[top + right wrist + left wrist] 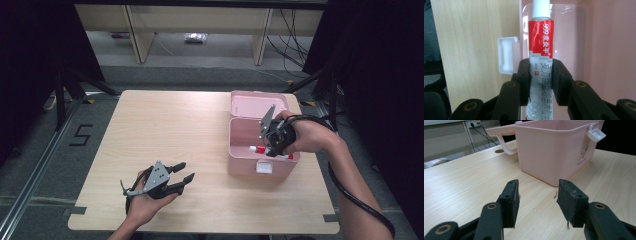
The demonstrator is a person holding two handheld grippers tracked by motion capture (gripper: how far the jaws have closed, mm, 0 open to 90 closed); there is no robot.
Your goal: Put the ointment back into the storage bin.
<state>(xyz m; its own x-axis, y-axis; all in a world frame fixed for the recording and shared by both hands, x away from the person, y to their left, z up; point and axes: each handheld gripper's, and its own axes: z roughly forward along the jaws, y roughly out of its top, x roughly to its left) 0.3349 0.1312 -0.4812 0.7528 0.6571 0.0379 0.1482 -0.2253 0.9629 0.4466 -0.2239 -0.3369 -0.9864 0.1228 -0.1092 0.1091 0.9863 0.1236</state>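
Observation:
A red and white tube with a white cap is clamped between the pads of my right gripper. It hangs over the open pink box, close to the front wall with the white latch. In the high view the tube pokes out to the left of the right gripper, just inside the box's front rim. My left gripper rests low over the table at the front left, open and with nothing in it. Its jaws point toward the pink box.
The box's lid lies flipped open behind it, handle toward the far edge. The wooden table stretches bare to the left of the box. Black tripod legs and curtains flank the table; desks stand beyond it.

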